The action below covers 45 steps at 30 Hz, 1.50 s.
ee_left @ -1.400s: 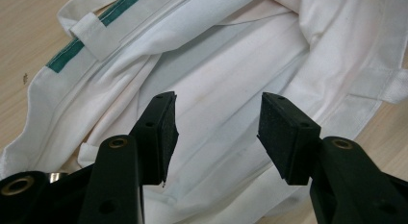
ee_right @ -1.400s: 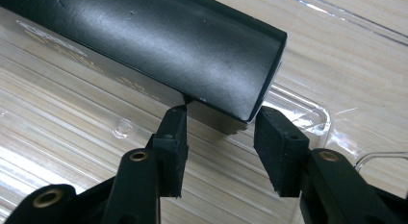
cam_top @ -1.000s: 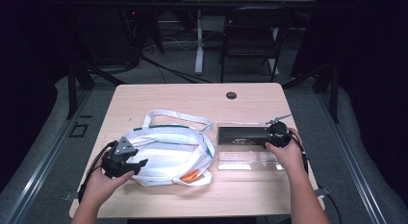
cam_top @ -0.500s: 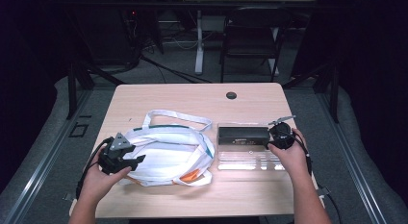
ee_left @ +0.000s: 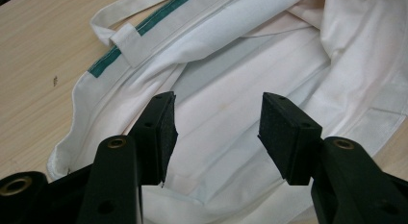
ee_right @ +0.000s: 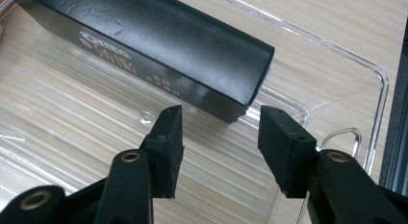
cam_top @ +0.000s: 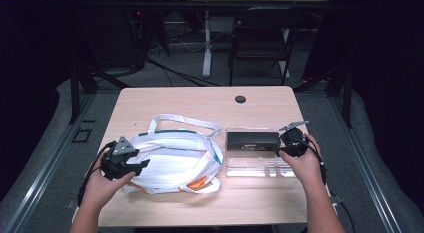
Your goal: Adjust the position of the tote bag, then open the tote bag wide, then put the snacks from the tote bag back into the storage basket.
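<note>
Bare tabletop [cam_top: 200, 100] behind white bag [cam_top: 175, 158] and black box [cam_top: 252, 139]; narrow gap between them.

Gold lettering is showing along the side of the black box [ee_right: 144, 46] in the right gripper view, with an oval logo ahead of it, but it is blurring out and staying unreadable.

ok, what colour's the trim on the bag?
Green, on the white bag; clearest in the left gripper view.
</note>
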Available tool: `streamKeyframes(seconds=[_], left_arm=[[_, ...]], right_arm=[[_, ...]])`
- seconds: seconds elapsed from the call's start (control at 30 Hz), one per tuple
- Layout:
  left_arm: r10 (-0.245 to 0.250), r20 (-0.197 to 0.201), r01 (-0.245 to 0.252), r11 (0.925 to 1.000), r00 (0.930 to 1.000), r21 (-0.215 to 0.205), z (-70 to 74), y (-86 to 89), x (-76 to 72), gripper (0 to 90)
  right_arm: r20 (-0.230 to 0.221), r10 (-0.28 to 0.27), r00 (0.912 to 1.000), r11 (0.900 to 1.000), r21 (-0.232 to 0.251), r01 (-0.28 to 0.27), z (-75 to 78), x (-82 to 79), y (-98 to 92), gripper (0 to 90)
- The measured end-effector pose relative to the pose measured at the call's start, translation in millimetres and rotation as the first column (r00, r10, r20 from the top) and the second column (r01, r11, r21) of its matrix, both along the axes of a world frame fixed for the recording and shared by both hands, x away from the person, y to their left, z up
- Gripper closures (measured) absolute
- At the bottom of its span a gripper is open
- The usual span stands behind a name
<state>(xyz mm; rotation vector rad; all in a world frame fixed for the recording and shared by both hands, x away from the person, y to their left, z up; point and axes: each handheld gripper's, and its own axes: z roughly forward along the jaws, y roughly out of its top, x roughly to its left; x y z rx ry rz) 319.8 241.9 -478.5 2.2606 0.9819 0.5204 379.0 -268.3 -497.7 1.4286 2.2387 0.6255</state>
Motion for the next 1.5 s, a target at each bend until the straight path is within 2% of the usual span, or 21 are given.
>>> streamKeyframes(seconds=[0.17,0.63,0.77,0.87,1.1,1.3,1.37,1.5], left_arm=[[-0.005,-0.004,0.005,1.0000,1.0000,0.003,-1.3,-1.1,0.7,47.5],[-0.034,-0.008,0.034,0.9994,0.9994,0.005,-2.4,-11.5,7.4,47.5],[-0.052,-0.008,0.052,0.9986,0.9986,-0.009,-3.7,-14.3,9.8,47.5],[-0.061,-0.014,0.061,0.9981,0.9980,-0.001,-5.9,-16.2,13.5,47.5],[-0.080,-0.014,0.080,0.9968,0.9967,-0.004,-7.2,-19.0,14.6,47.5],[-0.093,-0.013,0.093,0.9957,0.9956,0.000,-7.1,-23.8,13.6,47.5],[-0.097,-0.013,0.097,0.9953,0.9952,-0.001,-7.5,-26.4,13.6,47.5],[-0.104,-0.009,0.104,0.9945,0.9945,-0.005,-8.4,-30.5,13.5,47.3]], right_arm=[[0.000,0.007,1.0000,1.000,0.001,-0.007,4.5,-3.6,2.9,51.3],[0.035,0.087,0.9956,0.996,0.026,-0.088,26.4,-24.5,19.0,51.3],[0.035,0.103,0.9940,0.994,0.035,-0.105,28.5,-28.8,22.9,51.3],[0.038,0.125,0.9914,0.991,0.052,-0.127,27.5,-31.4,28.9,51.3],[0.037,0.204,0.9783,0.977,0.053,-0.206,26.0,-39.6,52.7,51.5],[0.041,0.280,0.9590,0.957,0.061,-0.283,25.0,-44.9,73.4,52.0],[0.040,0.295,0.9545,0.953,0.055,-0.297,22.1,-46.7,80.8,52.3],[0.022,0.343,0.9392,0.939,0.036,-0.343,15.9,-52.1,99.6,52.5]])
